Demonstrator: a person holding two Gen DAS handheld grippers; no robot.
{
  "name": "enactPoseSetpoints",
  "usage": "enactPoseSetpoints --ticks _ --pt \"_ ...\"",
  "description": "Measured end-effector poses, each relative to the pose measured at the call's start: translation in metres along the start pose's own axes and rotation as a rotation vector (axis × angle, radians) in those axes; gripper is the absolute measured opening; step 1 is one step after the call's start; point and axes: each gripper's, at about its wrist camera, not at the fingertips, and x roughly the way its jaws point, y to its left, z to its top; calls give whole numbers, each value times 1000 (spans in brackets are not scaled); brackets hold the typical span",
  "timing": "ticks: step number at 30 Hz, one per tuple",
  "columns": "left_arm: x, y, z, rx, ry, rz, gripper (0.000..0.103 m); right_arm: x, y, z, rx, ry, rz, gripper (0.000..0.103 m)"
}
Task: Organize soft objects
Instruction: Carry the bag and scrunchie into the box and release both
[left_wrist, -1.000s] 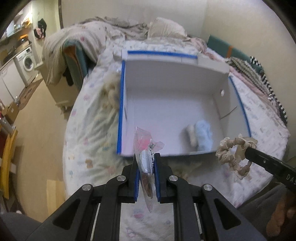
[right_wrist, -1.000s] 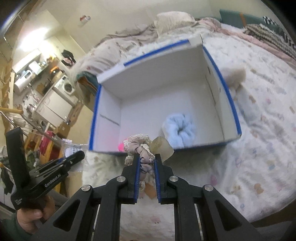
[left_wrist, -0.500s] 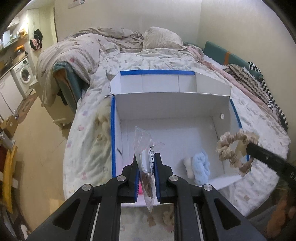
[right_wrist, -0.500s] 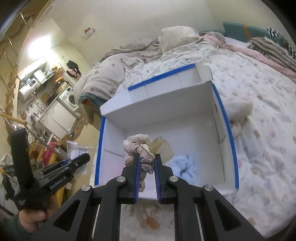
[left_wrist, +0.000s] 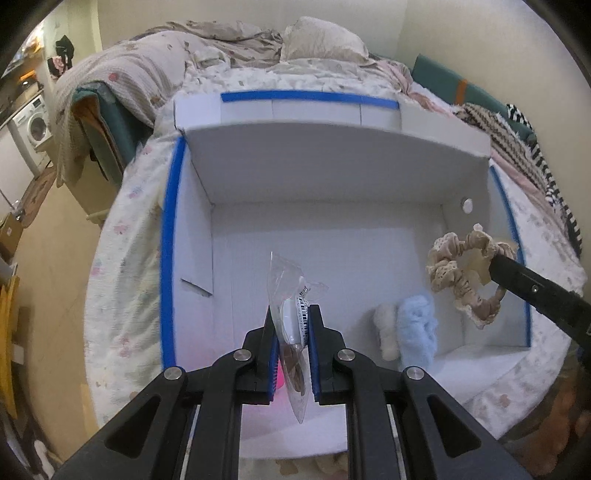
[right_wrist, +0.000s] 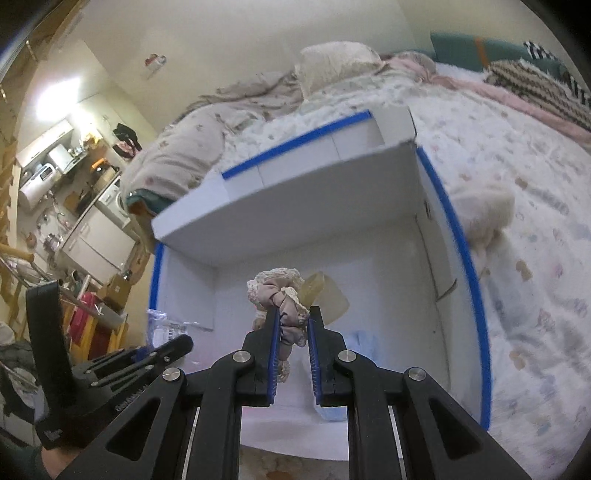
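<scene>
White cardboard forms the open box lying on the bed, its rims edged with blue tape. Both grippers hover over the box.

In the left wrist view, the left gripper is clamped on a clear plastic bag with a white item and a barcode label inside; the bag sticks up above the fingertips and hangs down below them. On the box floor, near its front right corner, a pale blue fluffy scrunchie lies touching a cream fluffy one. A pink object shows just behind the left finger, too hidden to identify.

The right gripper is pinched on a beige lace-trimmed scrunchie, held above the right side of the box with a yellowish tag attached. From the left wrist view that scrunchie hangs as an open loop off the right gripper's tip. Outside the box, a cream fluffy piece lies on the bedspread beside the right wall.
</scene>
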Motion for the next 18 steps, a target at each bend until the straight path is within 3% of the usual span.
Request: enactPoseSetpoints --ticks 11,18 --pt "30 5 2 -28 48 16 12 43 12 -8 -15 92 -22 16" --pt "40 4 -3 -21 91 19 12 66 3 -19 -13 200 -67 16"
